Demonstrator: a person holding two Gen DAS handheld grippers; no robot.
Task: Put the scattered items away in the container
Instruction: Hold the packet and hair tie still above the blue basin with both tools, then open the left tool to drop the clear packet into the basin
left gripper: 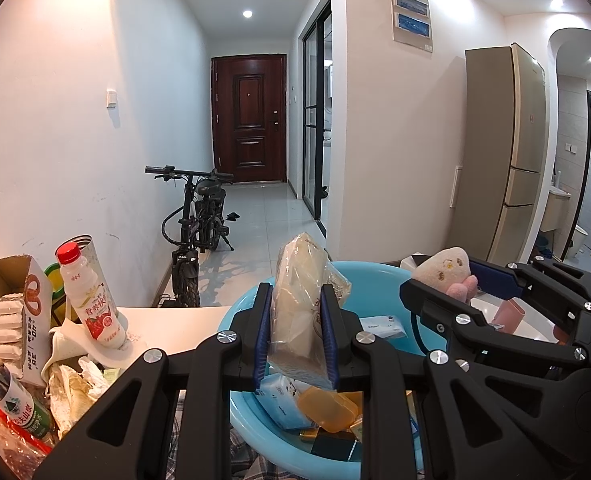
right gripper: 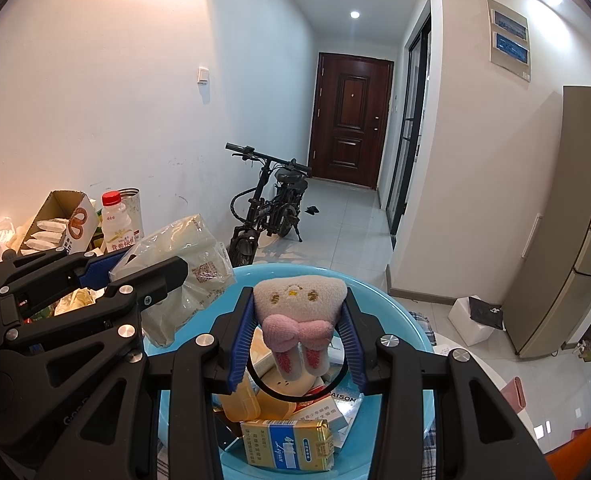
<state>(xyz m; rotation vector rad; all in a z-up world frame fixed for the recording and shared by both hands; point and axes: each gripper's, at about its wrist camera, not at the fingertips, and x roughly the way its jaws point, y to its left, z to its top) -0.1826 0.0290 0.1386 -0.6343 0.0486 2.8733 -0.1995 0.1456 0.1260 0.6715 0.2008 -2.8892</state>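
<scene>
- My left tool (left gripper: 296, 332) is clamped on a clear bread bag (left gripper: 303, 312), held above the blue basin (left gripper: 359, 272).
- My right tool (right gripper: 300, 334) is clamped on a plush toy (right gripper: 300, 304), also above the basin, beside the bag.

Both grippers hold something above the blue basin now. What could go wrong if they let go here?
The basin already looks piled up, so the plush toy from the right gripper might roll off the heap. The bagged snack in the left gripper hangs close to the near rim and could land outside.
</scene>
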